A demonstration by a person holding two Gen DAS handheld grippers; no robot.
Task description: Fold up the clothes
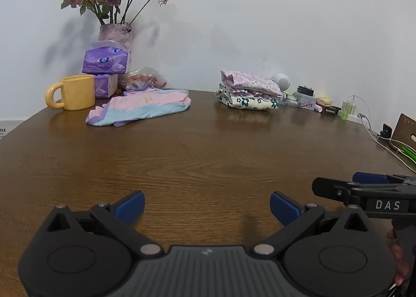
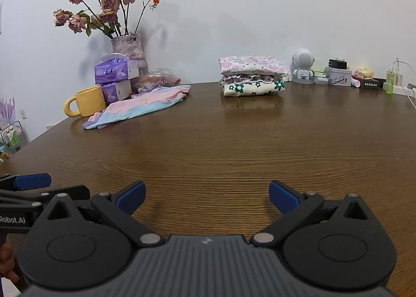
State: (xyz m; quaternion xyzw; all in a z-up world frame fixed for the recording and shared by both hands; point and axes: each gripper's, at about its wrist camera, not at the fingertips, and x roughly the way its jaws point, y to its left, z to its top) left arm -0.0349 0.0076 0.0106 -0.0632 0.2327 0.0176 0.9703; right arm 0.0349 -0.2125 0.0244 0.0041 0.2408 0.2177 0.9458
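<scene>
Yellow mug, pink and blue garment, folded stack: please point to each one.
yellow mug (image 1: pixel 78 92), left wrist view, on its side wall.
pink and blue garment (image 2: pixel 135 108), right wrist view, on the pink middle.
folded stack (image 2: pixel 251 75), right wrist view, on its front edge.

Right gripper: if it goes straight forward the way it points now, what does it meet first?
Probably nothing soon. The right gripper is open over bare table. Farther along that line, roughly, sits the stack of folded clothes, though depth is hard to judge.
</scene>
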